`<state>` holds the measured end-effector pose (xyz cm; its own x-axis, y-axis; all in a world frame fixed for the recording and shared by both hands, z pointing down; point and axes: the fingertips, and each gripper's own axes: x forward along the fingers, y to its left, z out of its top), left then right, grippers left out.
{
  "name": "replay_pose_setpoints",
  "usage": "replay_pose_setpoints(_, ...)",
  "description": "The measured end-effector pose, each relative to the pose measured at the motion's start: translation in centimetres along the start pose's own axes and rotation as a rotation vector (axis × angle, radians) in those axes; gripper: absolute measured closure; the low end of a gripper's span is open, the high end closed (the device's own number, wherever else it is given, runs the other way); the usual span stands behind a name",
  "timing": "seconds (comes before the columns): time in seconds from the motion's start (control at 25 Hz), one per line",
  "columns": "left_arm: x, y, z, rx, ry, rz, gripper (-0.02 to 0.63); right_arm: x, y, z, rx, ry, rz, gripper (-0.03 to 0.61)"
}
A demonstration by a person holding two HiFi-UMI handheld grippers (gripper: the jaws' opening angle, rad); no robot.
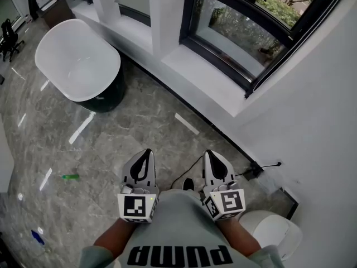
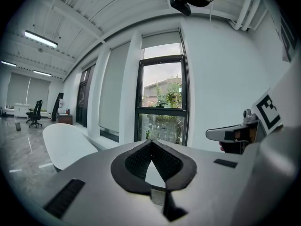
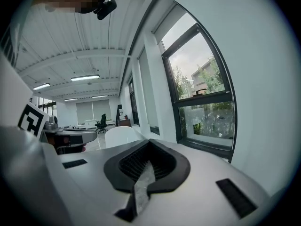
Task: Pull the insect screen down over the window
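The dark-framed window stands ahead on the right above a white sill; trees show through its bare glass. In the left gripper view the window is straight ahead, with a grey band above its frame and a handle on the middle bar. The window fills the right side of the right gripper view. My left gripper and right gripper are held side by side near my waist, well short of the window. Both are shut with nothing between the jaws.
A white bathtub stands on the grey marble floor at the left. A white round object sits by the right wall, with a cable and plug beside it. A green item lies on the floor. Office chairs are far left.
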<state>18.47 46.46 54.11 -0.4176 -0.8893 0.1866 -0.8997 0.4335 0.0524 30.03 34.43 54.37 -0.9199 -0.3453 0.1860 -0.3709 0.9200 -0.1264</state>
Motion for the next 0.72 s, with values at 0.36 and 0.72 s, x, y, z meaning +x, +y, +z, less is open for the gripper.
replay_pose_setpoints(0.36, -2.6, 2.5, -1.1, -0.017, 0.012, 0.029, 0.601, 0.4, 3.4, -0.9, 0.009, 0.025, 0.032, 0.584)
replay_pose_setpoints(0.72, -7.4, 8.1, -2.9, -0.063, 0.011, 0.068, 0.601, 1.4, 10.8, -1.8, -0.035, 0.039, 0.058, 0.584)
